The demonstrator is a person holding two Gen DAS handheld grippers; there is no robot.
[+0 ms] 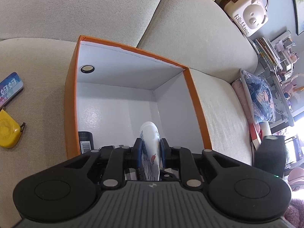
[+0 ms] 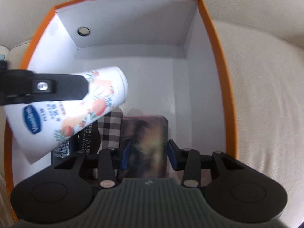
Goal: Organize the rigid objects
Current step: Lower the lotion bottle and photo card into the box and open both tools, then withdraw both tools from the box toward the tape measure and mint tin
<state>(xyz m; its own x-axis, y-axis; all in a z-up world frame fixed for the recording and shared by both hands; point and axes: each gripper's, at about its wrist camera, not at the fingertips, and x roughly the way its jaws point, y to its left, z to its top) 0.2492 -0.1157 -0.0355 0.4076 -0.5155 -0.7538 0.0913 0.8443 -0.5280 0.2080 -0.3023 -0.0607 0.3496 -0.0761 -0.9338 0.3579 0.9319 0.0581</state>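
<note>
An orange box (image 1: pixel 195 102) with white inner walls stands on a beige sofa. My left gripper (image 1: pixel 150 142) is shut on a white Vaseline tube (image 1: pixel 149 131) printed with peaches, held tilted over the box's near left part. The right wrist view shows the same tube (image 2: pixel 76 110) with a black finger (image 2: pixel 57 90) of the left gripper across it. My right gripper (image 2: pixel 149 148) points down into the box (image 2: pixel 226 95). Its blue pads stand on either side of a dark picture tin (image 2: pixel 146 133) on the box floor, with a slight gap at the right pad.
In the box also lie a black bottle with a barcode (image 2: pixel 62 148) and a black-and-white checkered item (image 2: pixel 111 129). On the sofa left of the box are a yellow tape measure (image 1: pixel 7 131) and a blue-pink pack (image 1: pixel 9 89). A bear-faced case (image 1: pixel 247 13) and a printed cushion (image 1: pixel 260 98) sit far right.
</note>
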